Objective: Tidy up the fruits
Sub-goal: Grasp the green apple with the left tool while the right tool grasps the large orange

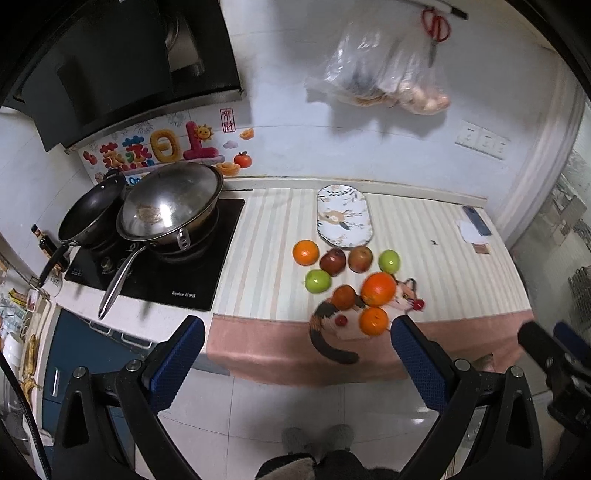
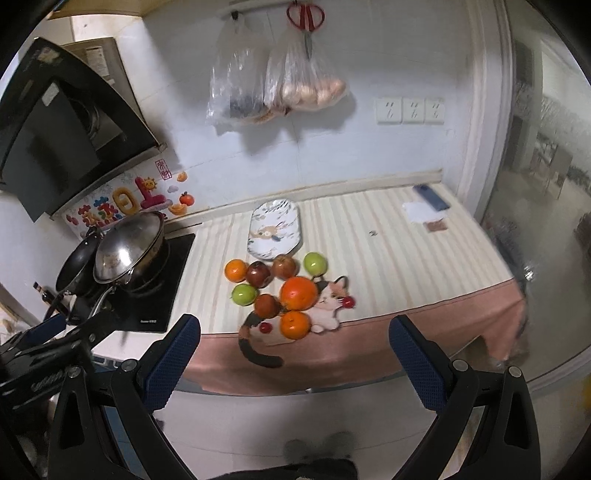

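Several fruits lie clustered on the striped counter cloth: a large orange [image 1: 378,288] [image 2: 299,293], smaller oranges [image 1: 373,320] [image 2: 294,324], two red apples [image 1: 332,261] [image 2: 258,273] and two green apples [image 1: 317,281] [image 2: 315,263]. An oval floral plate [image 1: 344,216] [image 2: 275,229] lies empty just behind them. My left gripper [image 1: 297,328] is open and empty, held back over the floor in front of the counter. My right gripper [image 2: 293,326] is open and empty, also short of the counter edge.
A stove [image 1: 155,258] with a steel wok [image 1: 170,206] and a black pan [image 1: 92,210] stands left of the fruit. Plastic bags [image 2: 273,88] and red scissors [image 2: 306,16] hang on the wall. A phone [image 2: 430,197] lies at the counter's far right.
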`<state>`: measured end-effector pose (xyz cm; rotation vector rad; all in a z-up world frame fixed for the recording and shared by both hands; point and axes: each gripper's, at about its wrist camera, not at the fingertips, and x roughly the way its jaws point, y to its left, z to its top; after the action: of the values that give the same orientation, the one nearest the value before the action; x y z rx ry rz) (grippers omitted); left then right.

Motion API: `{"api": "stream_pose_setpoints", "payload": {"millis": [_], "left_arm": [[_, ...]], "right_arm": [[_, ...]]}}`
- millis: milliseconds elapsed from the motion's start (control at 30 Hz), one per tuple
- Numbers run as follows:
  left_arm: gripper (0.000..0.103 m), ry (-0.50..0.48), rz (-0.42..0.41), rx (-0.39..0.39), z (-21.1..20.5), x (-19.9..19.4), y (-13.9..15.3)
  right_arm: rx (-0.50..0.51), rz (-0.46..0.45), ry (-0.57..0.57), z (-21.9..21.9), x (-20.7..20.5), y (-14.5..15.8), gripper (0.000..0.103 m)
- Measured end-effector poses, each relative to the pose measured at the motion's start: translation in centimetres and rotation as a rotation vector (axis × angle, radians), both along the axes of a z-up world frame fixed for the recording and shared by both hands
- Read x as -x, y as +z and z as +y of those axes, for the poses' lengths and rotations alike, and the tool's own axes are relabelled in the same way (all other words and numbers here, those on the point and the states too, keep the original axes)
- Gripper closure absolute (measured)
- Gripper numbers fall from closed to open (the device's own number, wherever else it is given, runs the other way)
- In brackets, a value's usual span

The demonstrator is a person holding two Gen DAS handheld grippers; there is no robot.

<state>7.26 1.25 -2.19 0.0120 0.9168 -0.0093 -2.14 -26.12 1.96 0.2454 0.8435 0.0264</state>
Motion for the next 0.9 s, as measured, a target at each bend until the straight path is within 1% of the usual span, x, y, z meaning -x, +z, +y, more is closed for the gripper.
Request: {"api": "stream_pose_setpoints", "payload": {"millis": [67, 167, 333, 467, 567, 667, 733, 833, 900], "left_arm": [[0.000, 0.007, 0.026, -0.017, 0.7, -2.0, -1.6], [0.000, 0.010, 0.091, -0.030, 1.6, -5.8, -4.5], [0.000, 0.024, 0.234, -0.045, 2.2, -11.5, -10.0], [0.000, 0.019, 0.333, -0.051, 1.8, -15.8, -14.5], [0.000, 0.025, 0.422, -0.016, 1.4, -19.2, -17.7], [0.001, 0.052, 0.539, 0.061, 1.0, -22.7, -21.5], [0.002, 0.063, 0.596, 0.107, 0.5, -24.2, -23.4], [0.004, 0.086, 0.671, 0.162, -0.2, -26.2, -26.2], [0.005, 0.103, 0.711, 0.179, -0.6, -27.3, -27.8]], "right_arm": [[-0.024, 0.039, -0.003, 0.4, -2.0, -1.9, 0.000], [-0.049, 0.094, -0.011, 0.9, -5.2, -5.1, 0.000], [-0.104, 0.230, -0.007, 0.8, -11.0, -11.1, 0.000], [-0.138, 0.306, -0.010, -0.4, -16.5, -16.2, 0.000], [-0.186, 0.373, -0.002, -1.1, -20.7, -20.1, 0.000], [-0.246, 0.468, 0.017, -1.6, -24.9, -24.6, 0.000], [-0.272, 0.518, 0.029, -1.7, -27.1, -27.1, 0.000], [-0.309, 0.583, 0.056, -1.4, -29.4, -29.6, 0.000], [-0.316, 0.617, 0.070, -1.1, -30.6, -31.1, 0.000]]}}
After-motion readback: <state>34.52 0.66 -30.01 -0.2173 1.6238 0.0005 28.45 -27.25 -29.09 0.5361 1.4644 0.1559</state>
